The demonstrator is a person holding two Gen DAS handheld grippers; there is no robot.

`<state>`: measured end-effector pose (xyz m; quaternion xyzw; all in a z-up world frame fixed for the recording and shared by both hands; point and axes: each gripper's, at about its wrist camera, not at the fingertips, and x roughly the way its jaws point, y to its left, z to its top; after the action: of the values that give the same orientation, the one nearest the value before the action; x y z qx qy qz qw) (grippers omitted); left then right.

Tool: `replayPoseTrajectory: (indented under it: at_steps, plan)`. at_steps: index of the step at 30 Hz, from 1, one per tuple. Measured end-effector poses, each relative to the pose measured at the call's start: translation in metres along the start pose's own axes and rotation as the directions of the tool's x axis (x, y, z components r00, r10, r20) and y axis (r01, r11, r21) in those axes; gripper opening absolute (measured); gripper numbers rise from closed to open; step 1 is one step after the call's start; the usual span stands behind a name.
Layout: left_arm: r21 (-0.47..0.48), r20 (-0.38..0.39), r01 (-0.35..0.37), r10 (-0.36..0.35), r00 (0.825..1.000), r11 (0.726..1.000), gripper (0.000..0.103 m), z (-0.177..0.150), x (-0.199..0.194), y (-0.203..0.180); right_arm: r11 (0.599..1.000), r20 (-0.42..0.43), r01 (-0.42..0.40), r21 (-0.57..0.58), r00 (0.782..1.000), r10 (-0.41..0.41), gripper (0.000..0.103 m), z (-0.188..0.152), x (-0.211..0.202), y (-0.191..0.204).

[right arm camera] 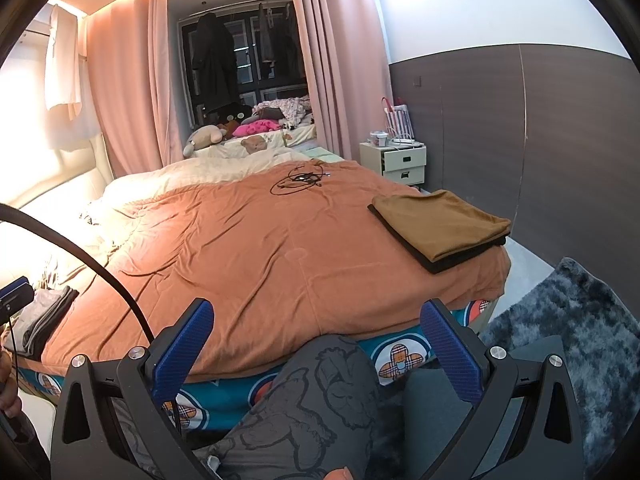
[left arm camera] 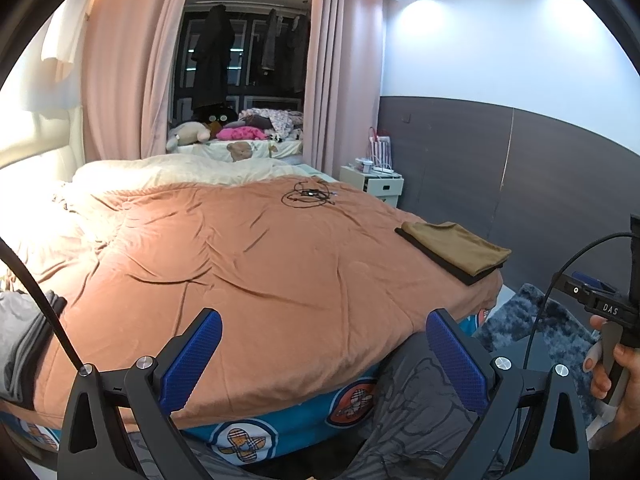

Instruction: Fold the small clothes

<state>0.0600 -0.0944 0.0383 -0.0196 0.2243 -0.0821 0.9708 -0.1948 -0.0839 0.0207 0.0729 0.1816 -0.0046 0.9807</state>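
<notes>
A folded brown garment lies on a folded black one at the right front corner of the bed; it also shows in the right wrist view. A pile of grey clothes sits at the bed's left edge, also in the right wrist view. My left gripper is open and empty, held low in front of the bed's near edge. My right gripper is open and empty at the same edge. The right gripper's body shows at the far right of the left wrist view.
The bed has an orange blanket with a coil of black cable at its far side. A white nightstand stands beyond the bed on the right. A dark shaggy rug covers the floor at right. The person's patterned grey trouser leg is below.
</notes>
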Motion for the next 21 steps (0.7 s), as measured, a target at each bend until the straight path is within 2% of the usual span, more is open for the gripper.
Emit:
replayPoseTrajectory:
  at_steps: [21]
  plan:
    - [-0.005,-0.006,-0.001,0.001,1.000,1.000,0.103,-0.0027,-0.0006,0.0044,1.000,-0.007,0.004,-0.001,1.000,-0.004,0.103,-0.0010,0.0014,-0.0010]
